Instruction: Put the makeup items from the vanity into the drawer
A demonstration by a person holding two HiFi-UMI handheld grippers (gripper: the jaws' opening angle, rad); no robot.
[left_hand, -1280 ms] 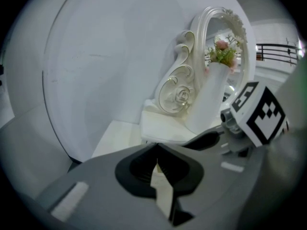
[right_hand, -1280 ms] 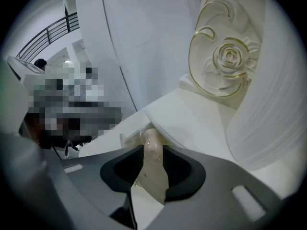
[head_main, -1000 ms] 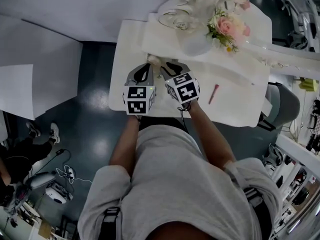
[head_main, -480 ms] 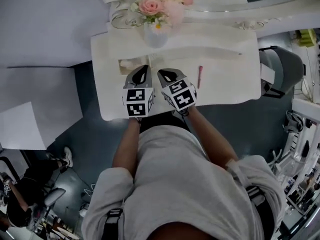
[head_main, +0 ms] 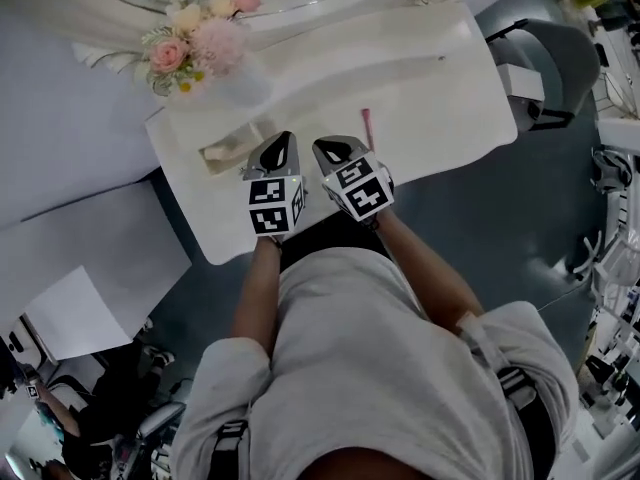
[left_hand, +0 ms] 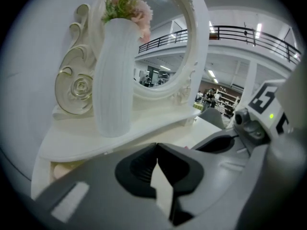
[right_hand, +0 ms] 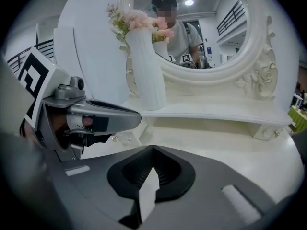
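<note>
Two tongs side by side mid-frame over the worktop [head_main: 440, 98], left tongs [head_main: 283, 143] and right tongs [head_main: 333, 148] both closed, empty; pink pencil [head_main: 367, 126] just upper right, vase [head_main: 240, 83] upper left.

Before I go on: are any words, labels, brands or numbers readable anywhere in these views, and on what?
No text can be read.
Left marker cube and right marker cube: black-and-white square patterns only, no letters.
Pink makeup item on the vanity: too small to show any print.
Background shelves in the left gripper view: too small and blurred to read.
</note>
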